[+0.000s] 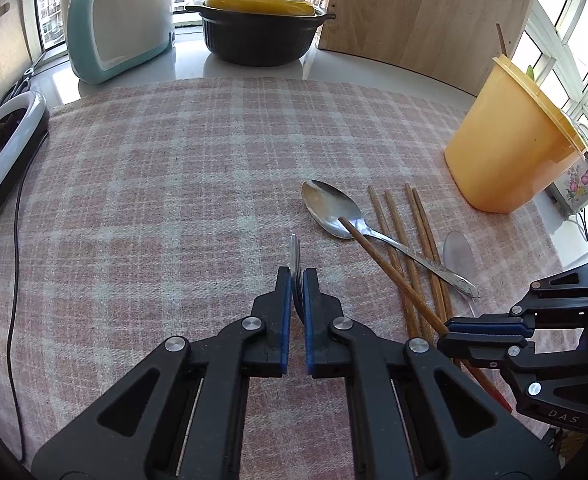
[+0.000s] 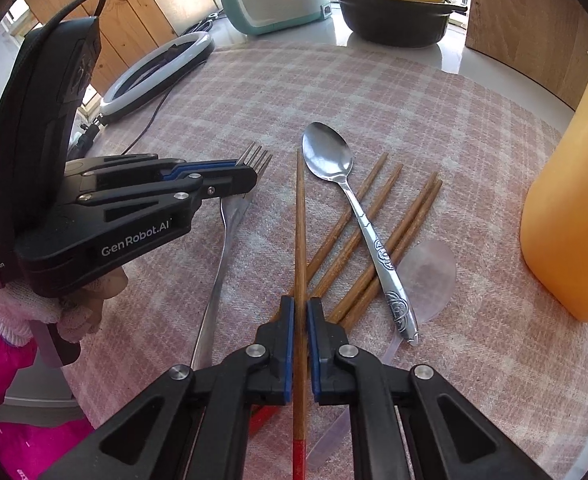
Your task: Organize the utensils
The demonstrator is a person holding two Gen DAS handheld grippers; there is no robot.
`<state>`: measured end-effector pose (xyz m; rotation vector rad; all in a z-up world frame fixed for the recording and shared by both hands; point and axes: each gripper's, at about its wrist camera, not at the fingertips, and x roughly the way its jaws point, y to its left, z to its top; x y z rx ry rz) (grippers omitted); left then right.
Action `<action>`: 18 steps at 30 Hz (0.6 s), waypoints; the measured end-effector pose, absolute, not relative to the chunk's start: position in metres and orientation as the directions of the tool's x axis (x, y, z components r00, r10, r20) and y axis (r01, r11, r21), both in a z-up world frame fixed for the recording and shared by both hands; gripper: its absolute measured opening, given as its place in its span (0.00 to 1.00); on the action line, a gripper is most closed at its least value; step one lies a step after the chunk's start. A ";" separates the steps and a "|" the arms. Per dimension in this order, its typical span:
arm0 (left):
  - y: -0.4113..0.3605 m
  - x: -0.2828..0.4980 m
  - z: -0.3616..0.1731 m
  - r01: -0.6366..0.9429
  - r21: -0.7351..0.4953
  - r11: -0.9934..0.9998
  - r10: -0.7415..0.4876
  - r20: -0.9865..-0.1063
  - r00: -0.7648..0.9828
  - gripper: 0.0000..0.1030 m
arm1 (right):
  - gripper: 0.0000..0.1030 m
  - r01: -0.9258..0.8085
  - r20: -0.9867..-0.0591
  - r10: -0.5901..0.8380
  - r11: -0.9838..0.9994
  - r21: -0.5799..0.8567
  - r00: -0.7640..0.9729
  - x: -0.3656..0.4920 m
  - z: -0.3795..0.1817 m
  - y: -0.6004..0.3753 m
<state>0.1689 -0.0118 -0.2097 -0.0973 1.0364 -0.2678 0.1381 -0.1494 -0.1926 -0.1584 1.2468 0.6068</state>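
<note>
My left gripper [image 1: 297,276] is shut on a metal fork [image 2: 229,216], seen edge-on between its pads [image 1: 295,252]; it also shows in the right wrist view [image 2: 249,178]. My right gripper [image 2: 300,308] is shut on a wooden chopstick [image 2: 300,220] with a red end, which also shows in the left wrist view [image 1: 390,276]; the gripper shows there at the right [image 1: 450,330]. A metal spoon [image 2: 334,160] lies across several more chopsticks [image 2: 398,236] on the checked cloth. A clear plastic spoon [image 2: 426,268] lies beside them. An orange plastic holder [image 1: 510,136] stands to the right.
A pink checked cloth [image 1: 173,184] covers the table. At the back stand a teal and white appliance [image 1: 121,20], a black pot with a yellow lid [image 1: 257,20] and a wooden board [image 1: 422,12]. A ring light [image 1: 1,152] with a cable lies left.
</note>
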 end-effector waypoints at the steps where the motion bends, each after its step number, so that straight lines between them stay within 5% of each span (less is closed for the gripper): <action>1: -0.011 0.167 -0.207 0.170 -0.212 0.962 -0.269 -0.833 0.484 0.02 | 0.04 -0.506 -0.917 0.350 0.836 0.213 0.193 0.138 -0.191 -0.151; 18: 0.006 0.153 -0.169 0.161 -0.226 0.961 -0.278 -0.788 0.549 0.00 | 0.04 -0.404 -0.845 0.403 0.880 0.251 0.351 0.125 -0.150 -0.190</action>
